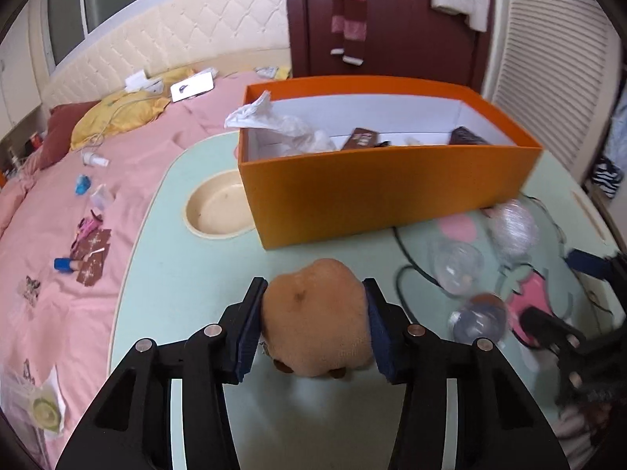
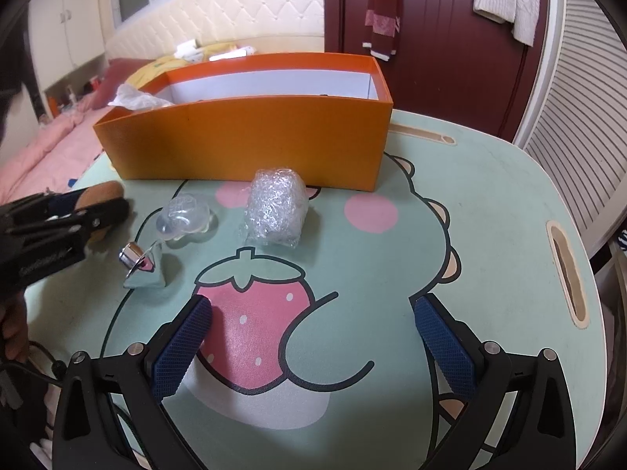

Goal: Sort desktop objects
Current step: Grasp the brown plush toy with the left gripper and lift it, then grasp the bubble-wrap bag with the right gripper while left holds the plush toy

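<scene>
My left gripper [image 1: 315, 293] is shut on a tan plush toy [image 1: 315, 319] and holds it just above the green table [image 1: 176, 274], in front of the orange box [image 1: 384, 188]. In the right wrist view the left gripper [image 2: 98, 205] with the plush [image 2: 102, 191] is at the far left. My right gripper [image 2: 311, 313] is open and empty over the strawberry print. Ahead of it lie a bubble-wrap bundle [image 2: 276, 205], a clear plastic piece [image 2: 183, 215] and a small clear bottle with a silver cap [image 2: 141, 266]. The orange box [image 2: 250, 141] stands behind them.
The box holds crumpled white plastic [image 1: 274, 121] and dark packets [image 1: 362, 139]. A cream bowl recess [image 1: 217, 207] sits left of the box. A pink bed [image 1: 70, 203] with small items lies left of the table. The table has a slot [image 2: 566, 270] at its right edge.
</scene>
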A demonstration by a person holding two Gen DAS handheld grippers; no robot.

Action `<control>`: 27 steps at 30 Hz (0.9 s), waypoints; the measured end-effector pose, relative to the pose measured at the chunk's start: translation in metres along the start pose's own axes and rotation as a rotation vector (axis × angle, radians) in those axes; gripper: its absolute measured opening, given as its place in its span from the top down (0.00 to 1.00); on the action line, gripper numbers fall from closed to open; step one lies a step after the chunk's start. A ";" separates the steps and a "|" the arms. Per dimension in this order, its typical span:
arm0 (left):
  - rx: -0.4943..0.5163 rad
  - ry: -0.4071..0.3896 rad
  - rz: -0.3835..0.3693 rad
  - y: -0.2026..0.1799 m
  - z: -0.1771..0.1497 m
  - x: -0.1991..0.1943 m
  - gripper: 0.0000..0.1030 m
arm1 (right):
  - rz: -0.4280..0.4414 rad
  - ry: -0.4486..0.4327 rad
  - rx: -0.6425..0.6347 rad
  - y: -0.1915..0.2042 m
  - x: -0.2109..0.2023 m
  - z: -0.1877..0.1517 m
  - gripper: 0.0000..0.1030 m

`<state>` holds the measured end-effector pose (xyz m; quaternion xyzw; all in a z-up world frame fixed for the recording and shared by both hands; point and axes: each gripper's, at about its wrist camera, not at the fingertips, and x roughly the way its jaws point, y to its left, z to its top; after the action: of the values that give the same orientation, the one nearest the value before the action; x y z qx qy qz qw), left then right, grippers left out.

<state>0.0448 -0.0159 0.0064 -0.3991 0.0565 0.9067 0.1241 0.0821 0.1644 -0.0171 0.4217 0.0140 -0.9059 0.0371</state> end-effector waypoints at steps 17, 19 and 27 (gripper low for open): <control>-0.012 -0.033 0.004 0.002 -0.012 -0.002 0.48 | -0.005 -0.002 0.000 0.002 0.001 0.001 0.00; -0.011 -0.034 0.002 0.002 -0.012 -0.002 0.47 | -0.005 0.003 0.000 0.002 0.001 0.002 0.00; -0.012 -0.009 0.001 0.002 -0.012 0.003 0.21 | -0.008 -0.007 0.001 0.003 0.001 0.002 0.00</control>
<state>0.0510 -0.0200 -0.0040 -0.3956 0.0508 0.9089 0.1214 0.0801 0.1613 -0.0168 0.4184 0.0150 -0.9075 0.0334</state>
